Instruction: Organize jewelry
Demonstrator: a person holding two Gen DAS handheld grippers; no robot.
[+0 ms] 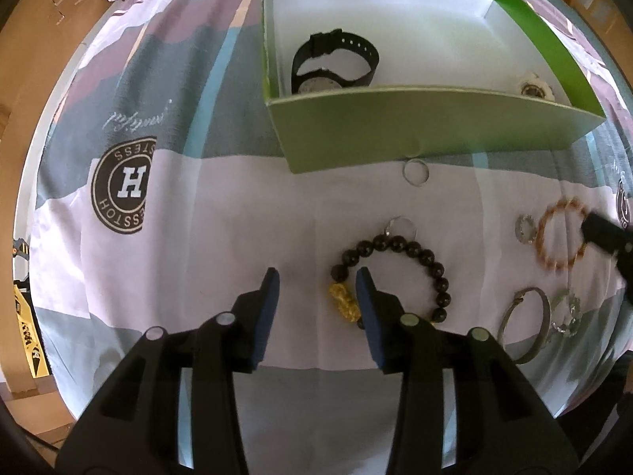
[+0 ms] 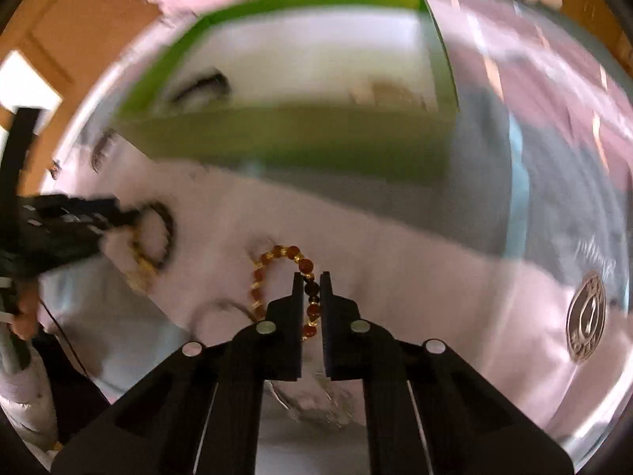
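Right now your right hand-held gripper [image 2: 307, 277] is clamped on the amber bead bracelet [image 2: 277, 255], just in front of the green box [image 1: 395, 134]; next, carry it over the box wall. Your left hand-held gripper [image 1: 317, 277] stands apart by the black bead bracelet [image 1: 411, 249], glossy, with a gold charm.

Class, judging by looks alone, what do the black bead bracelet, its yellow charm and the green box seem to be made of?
Black bead bracelet: glossy stone or glass, since its beads glint. Yellow charm: gold-coloured metal or resin, lumpy and shiny. Green box: matte cardboard with thin folded walls.
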